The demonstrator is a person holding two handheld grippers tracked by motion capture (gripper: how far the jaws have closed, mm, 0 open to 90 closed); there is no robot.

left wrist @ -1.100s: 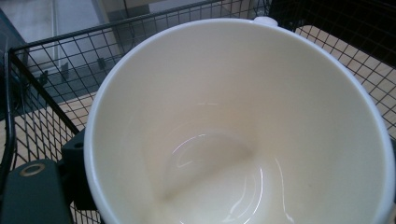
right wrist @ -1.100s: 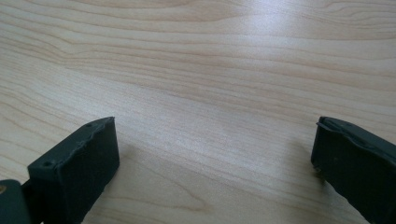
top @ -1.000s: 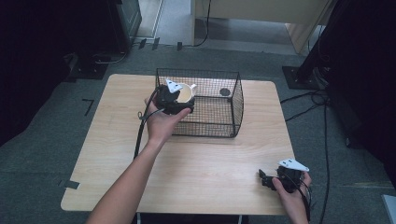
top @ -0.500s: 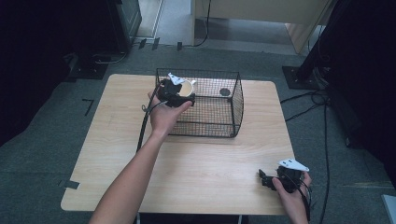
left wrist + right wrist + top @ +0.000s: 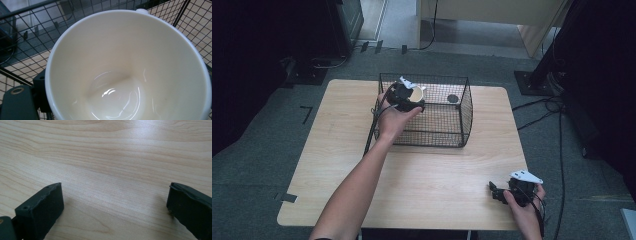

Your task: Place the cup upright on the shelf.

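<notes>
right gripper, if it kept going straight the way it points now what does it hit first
Most likely the bare table top. The right gripper sits low near the table's front right corner with its jaws wide open, and its own view shows nothing but wood grain ahead. The wire basket lies well off, though depth is hard to judge.

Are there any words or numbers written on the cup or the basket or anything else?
None: no words, numbers or signs can be read.
The cup is plain white inside.
The wire basket and the wooden table carry no label.
The left gripper and the right gripper show no writing.
</notes>
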